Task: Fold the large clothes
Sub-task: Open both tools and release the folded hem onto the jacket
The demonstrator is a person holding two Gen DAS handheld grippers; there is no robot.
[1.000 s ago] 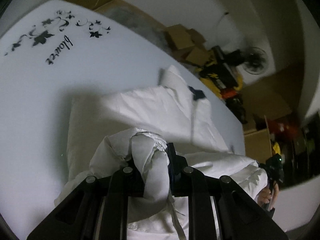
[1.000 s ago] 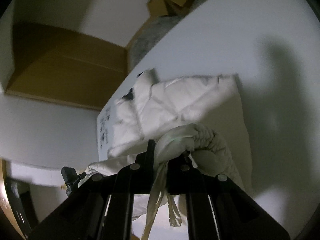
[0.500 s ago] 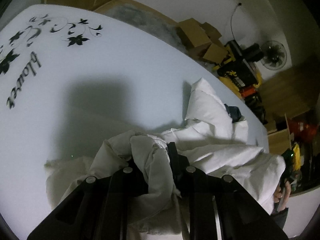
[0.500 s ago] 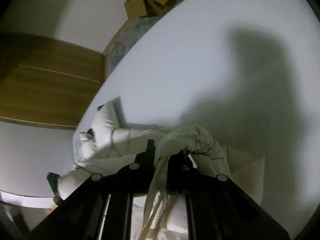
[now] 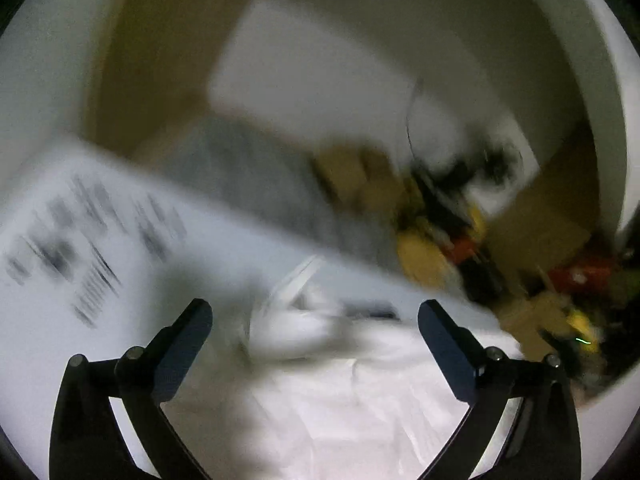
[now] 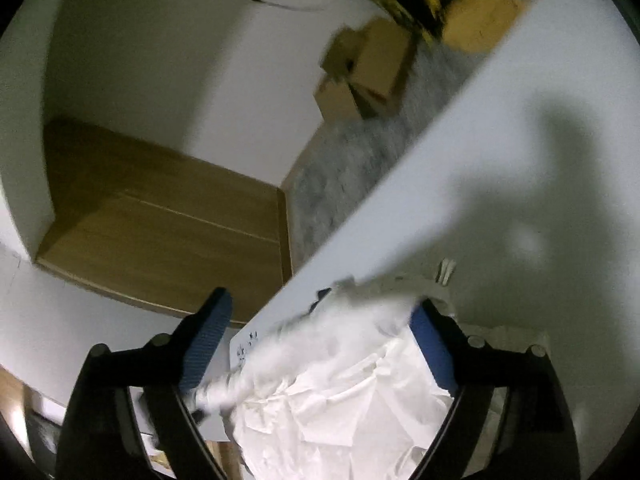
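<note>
lying on the white table [image 6: 520,128], the white garment [image 5: 340,408] smears into blur; left gripper [image 5: 316,320] and right gripper [image 6: 320,308] are both opening, jaws apart, cloth below unpinched, its edges cut off.

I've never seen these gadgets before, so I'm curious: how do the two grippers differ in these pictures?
The left gripper has dark, near-black pads; the right gripper has bright blue ribbed ones. The left wrist view is heavily blurred; the right wrist view is sharper. Shared: both grippers' jaws are opening wide, neither pinches the white garment, which lies below and between them on the white table.
</note>
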